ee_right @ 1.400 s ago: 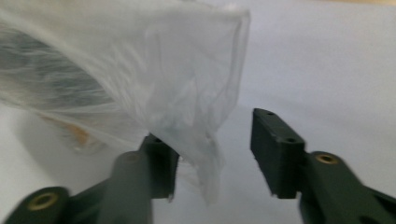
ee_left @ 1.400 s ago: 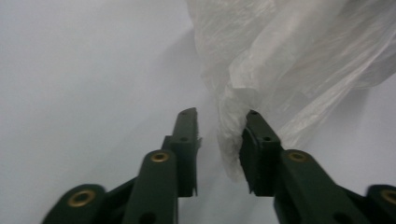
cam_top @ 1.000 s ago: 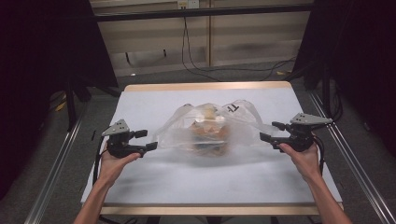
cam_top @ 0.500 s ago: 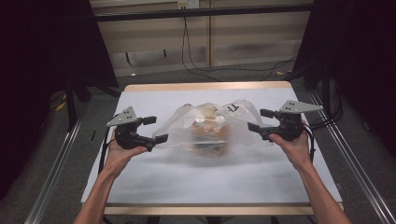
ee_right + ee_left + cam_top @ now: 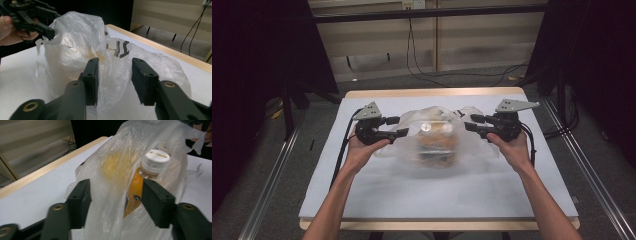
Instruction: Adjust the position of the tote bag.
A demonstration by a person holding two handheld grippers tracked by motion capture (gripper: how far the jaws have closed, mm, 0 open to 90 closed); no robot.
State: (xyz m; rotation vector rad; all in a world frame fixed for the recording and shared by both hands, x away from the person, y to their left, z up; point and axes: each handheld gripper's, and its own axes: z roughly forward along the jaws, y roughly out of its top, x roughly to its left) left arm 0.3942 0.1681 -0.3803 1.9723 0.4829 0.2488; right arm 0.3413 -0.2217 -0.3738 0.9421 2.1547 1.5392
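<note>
A clear plastic bag (image 5: 434,150) lies in the middle of the white table cover, holding bottles of orange drink with white caps (image 5: 427,127). My left gripper (image 5: 399,127) is at the bag's left side and my right gripper (image 5: 470,123) at its right, both level and pointing inward. In the left gripper view the jaws have just been closing around the bunched bag film (image 5: 112,182), with a white-capped bottle (image 5: 150,170) just beyond; a gap still shows. In the right gripper view the jaws have also been closing, with bag film (image 5: 115,72) between them but not pinched.
The white cover (image 5: 437,195) lies on a wooden table whose edge (image 5: 432,93) shows at the back. Metal rails (image 5: 277,175) run along both sides. Cables (image 5: 422,70) trail on the floor behind. Black print marks the bag (image 5: 120,48).
Both hands have moved inward toward the bag and risen a little. Both pairs of jaws stand narrower than before, now reaching around the bag's edges.
</note>
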